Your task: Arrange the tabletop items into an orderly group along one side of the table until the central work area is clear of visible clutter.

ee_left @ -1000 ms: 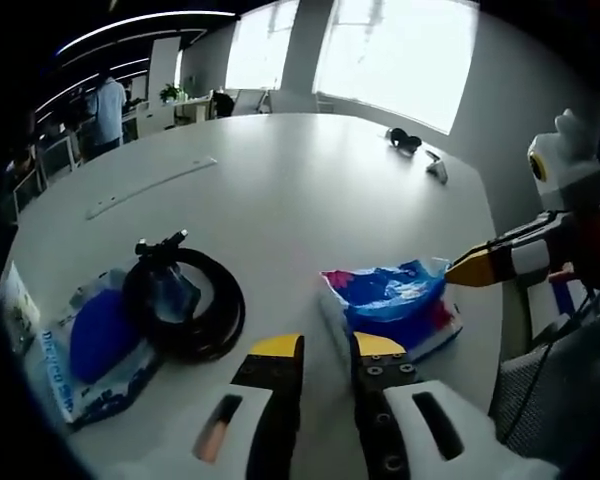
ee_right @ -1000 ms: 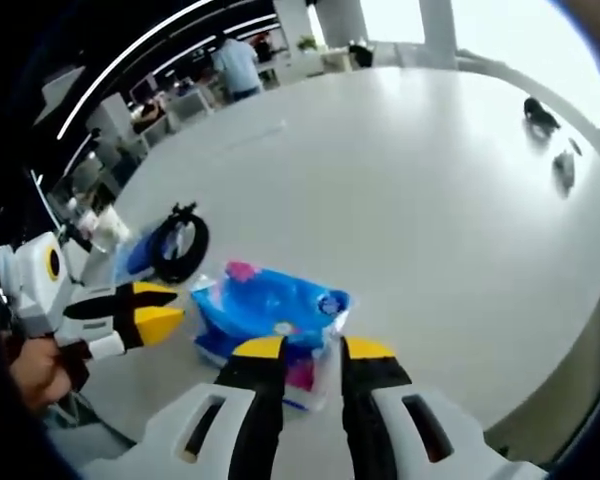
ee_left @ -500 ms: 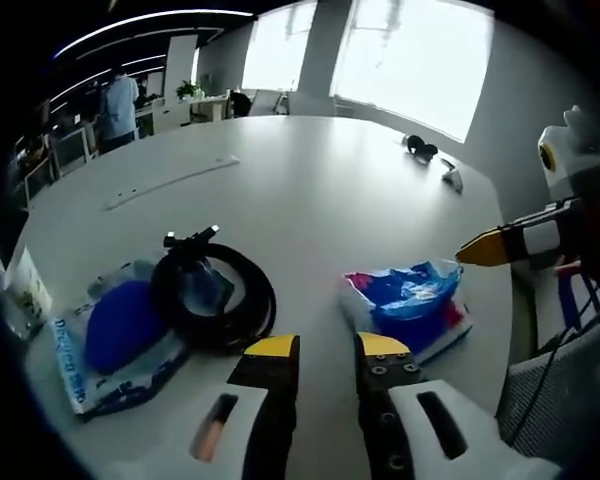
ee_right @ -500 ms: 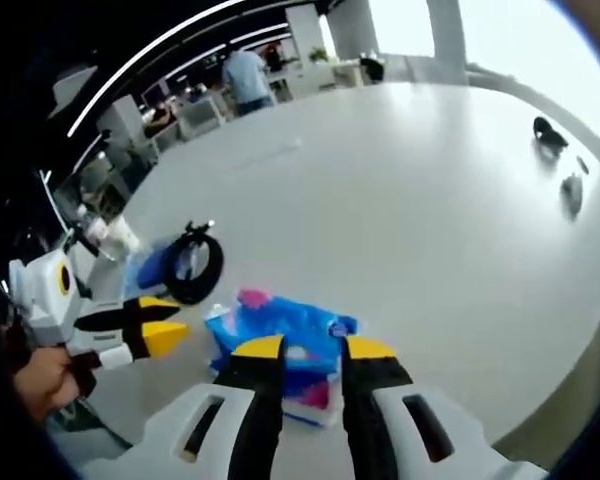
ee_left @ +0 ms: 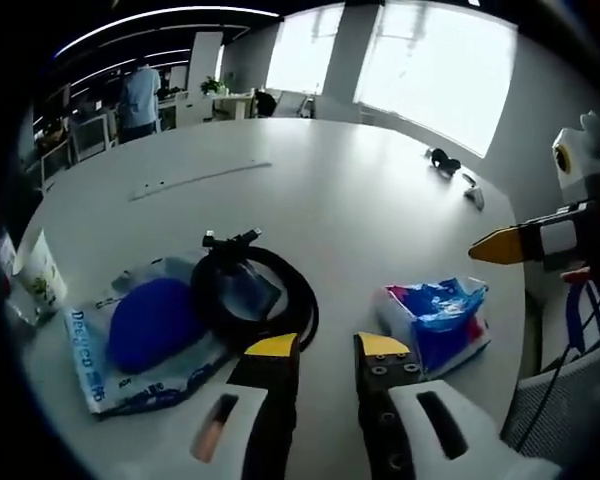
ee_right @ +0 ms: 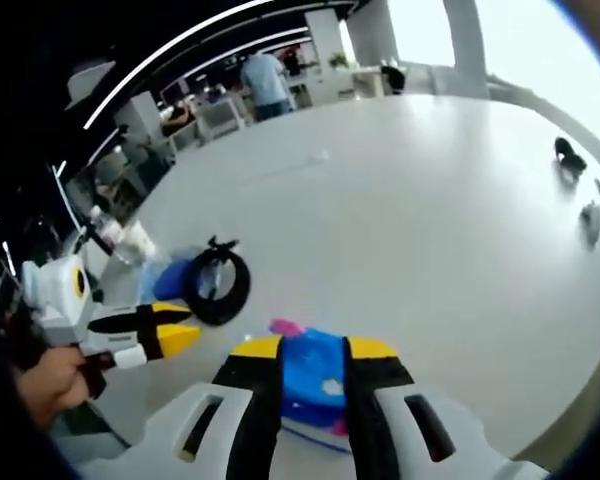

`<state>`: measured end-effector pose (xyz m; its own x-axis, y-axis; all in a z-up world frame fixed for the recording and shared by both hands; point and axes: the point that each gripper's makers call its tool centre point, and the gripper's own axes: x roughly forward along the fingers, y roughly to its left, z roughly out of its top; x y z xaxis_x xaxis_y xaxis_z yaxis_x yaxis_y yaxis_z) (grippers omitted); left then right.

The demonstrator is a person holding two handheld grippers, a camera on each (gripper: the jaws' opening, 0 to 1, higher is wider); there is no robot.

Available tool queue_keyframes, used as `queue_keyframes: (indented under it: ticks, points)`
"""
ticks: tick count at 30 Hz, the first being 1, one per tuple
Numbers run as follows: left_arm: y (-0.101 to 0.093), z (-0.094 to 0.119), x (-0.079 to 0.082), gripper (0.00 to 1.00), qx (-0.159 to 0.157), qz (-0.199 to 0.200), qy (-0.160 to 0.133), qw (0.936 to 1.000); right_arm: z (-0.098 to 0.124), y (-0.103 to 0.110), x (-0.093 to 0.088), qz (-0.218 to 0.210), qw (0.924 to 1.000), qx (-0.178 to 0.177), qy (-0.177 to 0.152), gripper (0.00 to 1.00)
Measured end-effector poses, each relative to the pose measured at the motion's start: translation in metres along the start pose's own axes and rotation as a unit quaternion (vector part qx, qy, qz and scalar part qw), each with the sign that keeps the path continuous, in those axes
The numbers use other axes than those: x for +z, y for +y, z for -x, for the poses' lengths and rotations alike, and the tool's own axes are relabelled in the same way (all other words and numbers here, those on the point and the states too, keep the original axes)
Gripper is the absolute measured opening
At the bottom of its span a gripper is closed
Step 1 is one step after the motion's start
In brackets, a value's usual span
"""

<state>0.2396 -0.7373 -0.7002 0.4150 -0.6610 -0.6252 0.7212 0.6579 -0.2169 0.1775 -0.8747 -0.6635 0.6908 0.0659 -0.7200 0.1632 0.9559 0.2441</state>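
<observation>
A black coiled cable (ee_left: 255, 300) lies partly on a clear pouch holding a round blue item (ee_left: 150, 325), just ahead and left of my left gripper (ee_left: 327, 345), whose jaws stand slightly open over bare table. A crumpled blue, red and white packet (ee_left: 440, 320) lies to its right. My right gripper (ee_left: 495, 246) hangs above and right of that packet. In the right gripper view the blue packet (ee_right: 313, 375) shows in the gap of the right gripper (ee_right: 315, 347), below it and not pinched. The left gripper (ee_right: 180, 327) sits at left, near the cable (ee_right: 218, 285).
A paper cup (ee_left: 40, 280) stands at the table's left edge. A long white strip (ee_left: 200, 180) lies mid-table. Two small dark items (ee_left: 442, 160) rest at the far right edge, also in the right gripper view (ee_right: 570, 155). A person (ee_left: 140, 90) stands beyond the table.
The right gripper has come in over the blue packet, which now sits in its gap. The left gripper's view has swung left, bringing the cable and pouch closer to centre.
</observation>
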Motion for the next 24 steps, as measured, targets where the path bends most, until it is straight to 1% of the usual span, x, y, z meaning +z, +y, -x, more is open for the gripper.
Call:
queue_keyframes:
  ticks: [11, 14, 24]
  points:
    - [0.018, 0.007, 0.002, 0.20, 0.016, 0.012, -0.008, 0.9998, -0.013, 0.017, 0.002, 0.010, 0.9998, 0.014, 0.008, 0.20]
    - [0.021, 0.009, 0.001, 0.20, 0.020, 0.013, -0.009, 0.9997, -0.016, 0.022, 0.003, -0.001, 0.9998, 0.020, 0.005, 0.20]
    - [0.029, 0.014, 0.000, 0.20, 0.028, 0.021, -0.012, 0.9993, -0.028, 0.034, 0.001, 0.012, 0.9993, 0.031, 0.017, 0.20]
